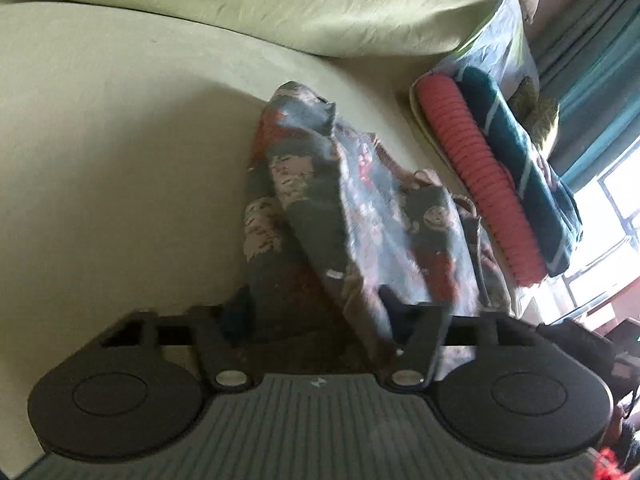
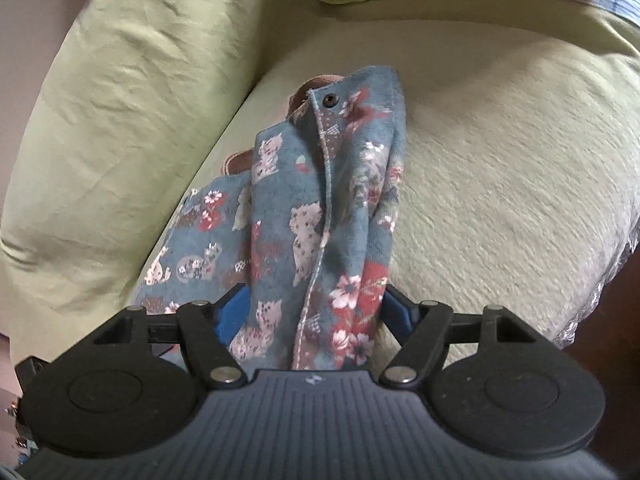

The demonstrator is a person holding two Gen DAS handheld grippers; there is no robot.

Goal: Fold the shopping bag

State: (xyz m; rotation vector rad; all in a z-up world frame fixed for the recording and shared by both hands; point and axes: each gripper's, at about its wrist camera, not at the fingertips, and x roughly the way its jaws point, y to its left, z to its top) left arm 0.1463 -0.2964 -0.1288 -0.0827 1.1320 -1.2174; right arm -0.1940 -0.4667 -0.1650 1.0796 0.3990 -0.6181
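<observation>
The shopping bag (image 1: 352,208) is blue fabric printed with cats and red flowers, bunched into a long fold on a pale green bed cover (image 1: 100,140). In the left wrist view my left gripper (image 1: 320,316) holds one end; cloth fills the gap between the fingers and drapes over the right one. The frame is blurred. In the right wrist view the shopping bag (image 2: 332,200) runs away from my right gripper (image 2: 314,312), whose blue pads (image 2: 232,316) press a thick bunch of it. A snap button (image 2: 330,99) and a brown handle (image 2: 316,82) show at the far end.
A green pillow (image 1: 280,0) lies behind the bag, and the same pillow (image 2: 132,100) lies left of it in the right wrist view. A stack of folded pink knit (image 1: 480,176) and teal cloth (image 1: 524,168) sits on the right, near a bright window (image 1: 608,220).
</observation>
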